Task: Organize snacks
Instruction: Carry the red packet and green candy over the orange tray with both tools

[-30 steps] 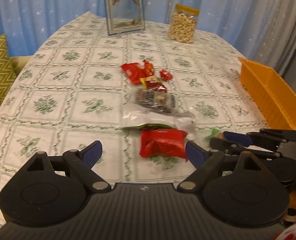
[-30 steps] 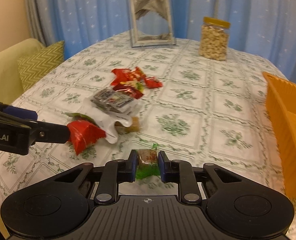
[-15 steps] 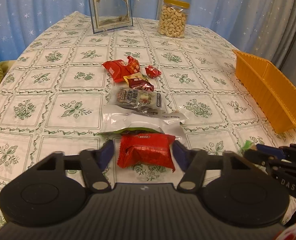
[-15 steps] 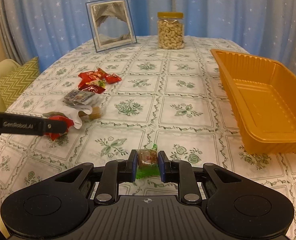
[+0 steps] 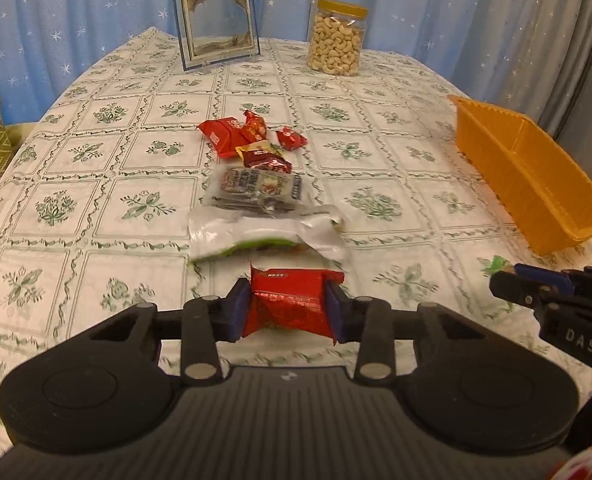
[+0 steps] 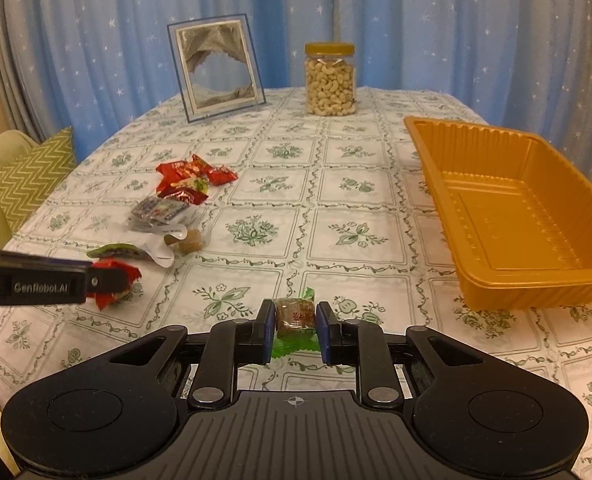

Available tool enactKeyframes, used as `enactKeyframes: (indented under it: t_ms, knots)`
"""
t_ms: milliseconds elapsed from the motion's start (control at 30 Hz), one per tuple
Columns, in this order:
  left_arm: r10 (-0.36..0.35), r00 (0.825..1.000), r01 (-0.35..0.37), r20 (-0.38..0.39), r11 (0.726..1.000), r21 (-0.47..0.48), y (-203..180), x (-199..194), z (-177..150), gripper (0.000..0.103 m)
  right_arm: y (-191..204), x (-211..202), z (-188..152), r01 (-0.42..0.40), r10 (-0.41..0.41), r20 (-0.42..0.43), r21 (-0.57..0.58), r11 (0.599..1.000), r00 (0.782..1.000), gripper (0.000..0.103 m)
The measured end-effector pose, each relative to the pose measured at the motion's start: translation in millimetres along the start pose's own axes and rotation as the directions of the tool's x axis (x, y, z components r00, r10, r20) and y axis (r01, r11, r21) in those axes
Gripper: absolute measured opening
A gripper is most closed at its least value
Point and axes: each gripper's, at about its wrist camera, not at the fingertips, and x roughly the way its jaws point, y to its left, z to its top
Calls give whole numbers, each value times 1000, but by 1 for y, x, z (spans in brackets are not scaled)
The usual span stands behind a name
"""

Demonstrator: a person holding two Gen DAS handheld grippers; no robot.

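Observation:
A red snack packet (image 5: 286, 312) lies on the patterned tablecloth between the pads of my left gripper (image 5: 286, 300). Its jaws are closing and both pads press the packet's crumpled sides. From the right wrist view the same gripper (image 6: 96, 280) comes in from the left with the red packet (image 6: 116, 270) at its tip. My right gripper (image 6: 295, 320) is shut on a small brown candy in a green wrapper (image 6: 294, 314), held just above the table. The orange tray (image 6: 536, 284) stands empty to its right.
More snacks lie in a row mid-table: red packets (image 5: 228, 132), a dark clear-wrapped pack (image 5: 256, 184) and a white and green bag (image 5: 264, 232). A cashew jar (image 5: 336, 40) and a picture frame (image 5: 216, 12) stand at the back. A zigzag cushion (image 6: 32, 176) is off the left edge.
My left gripper moved forward over the red packet and its jaws closed in from wide apart onto it. My right gripper carried the candy to the right, bringing the orange tray into fuller view.

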Motion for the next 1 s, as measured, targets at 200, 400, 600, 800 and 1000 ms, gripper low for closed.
enactKeyframes:
  t_ms: [200, 400, 600, 800, 1000]
  knots:
    - [-25, 1000, 25, 19, 1000, -2, -18, -22, -1, 36, -4, -21, 2, 24, -25, 34, 18, 1000, 999, 22]
    - [-67, 997, 67, 47, 998, 9, -45, -42, 5, 36, -16, -46, 4, 62, -65, 65, 45, 997, 996, 22]
    - [-119, 990, 116, 74, 992, 40, -80, -53, 15, 36, -40, -74, 8, 119, -129, 99, 99, 988, 987, 22]
    - [-181, 979, 173, 92, 981, 88, -122, -53, 31, 36, -71, -93, 13, 170, -189, 117, 156, 973, 975, 22]
    - [-229, 968, 216, 98, 968, 126, -157, -45, 46, 36, -104, -99, 21, 210, -236, 116, 200, 957, 965, 22]
